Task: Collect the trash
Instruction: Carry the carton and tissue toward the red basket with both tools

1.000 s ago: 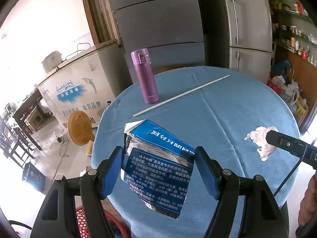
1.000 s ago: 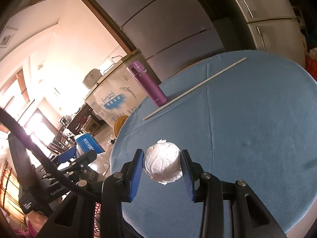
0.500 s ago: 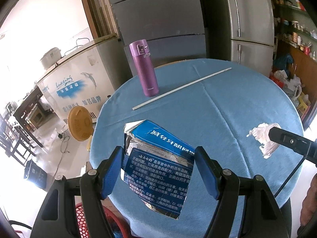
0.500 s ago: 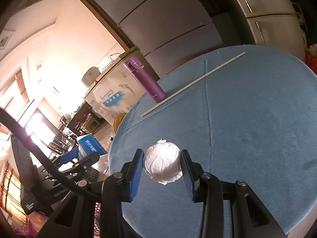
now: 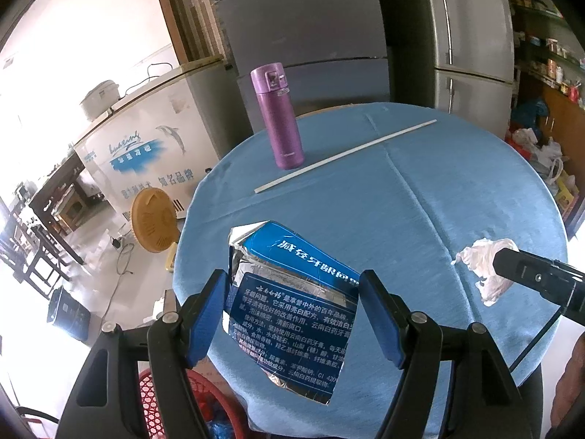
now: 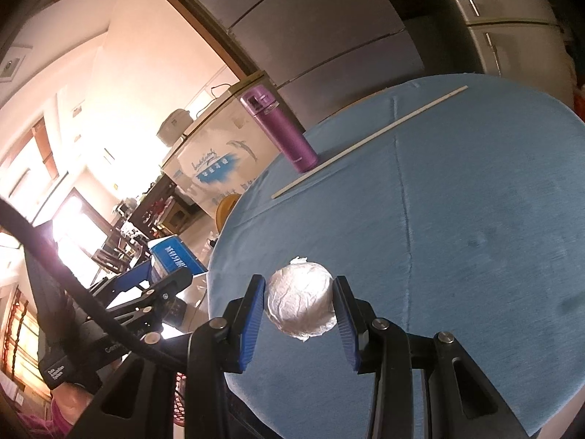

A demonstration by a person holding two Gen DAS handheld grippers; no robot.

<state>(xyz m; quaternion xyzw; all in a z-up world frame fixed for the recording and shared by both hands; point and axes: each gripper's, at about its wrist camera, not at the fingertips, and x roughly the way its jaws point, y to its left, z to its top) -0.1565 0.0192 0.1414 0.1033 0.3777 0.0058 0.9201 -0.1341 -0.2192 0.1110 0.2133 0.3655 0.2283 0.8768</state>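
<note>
In the left wrist view, the left gripper (image 5: 292, 314) is holding a torn blue toothpaste box (image 5: 292, 307). Its jaws are pinching the box from both sides. The box is hanging above the near edge of the round table (image 5: 457, 190) with the blue cloth. A red basket (image 5: 161, 398) is showing low down, just beside the table edge. It is likely the trash bin. Farther back, a purple bottle (image 5: 278, 117) is standing upright, and a long white stick (image 5: 343, 155) is lying just beside it. On the right, the right gripper is showing with a white paper wad (image 5: 482, 267).

In the right wrist view, the right gripper (image 6: 298, 312) is squeezing the paper wad (image 6: 301, 300) between its blue pads (image 6: 252, 314). The wad is being held above the table, near the edge.

Things could go wrong from here. The box is crumpled and shiny, so it may be slipping out if the grip is loosening. The wad is soft and round, so it could be popping free and rolling off. If either hand is letting go too early, the trash could be missing the basket and landing on the floor.
</note>
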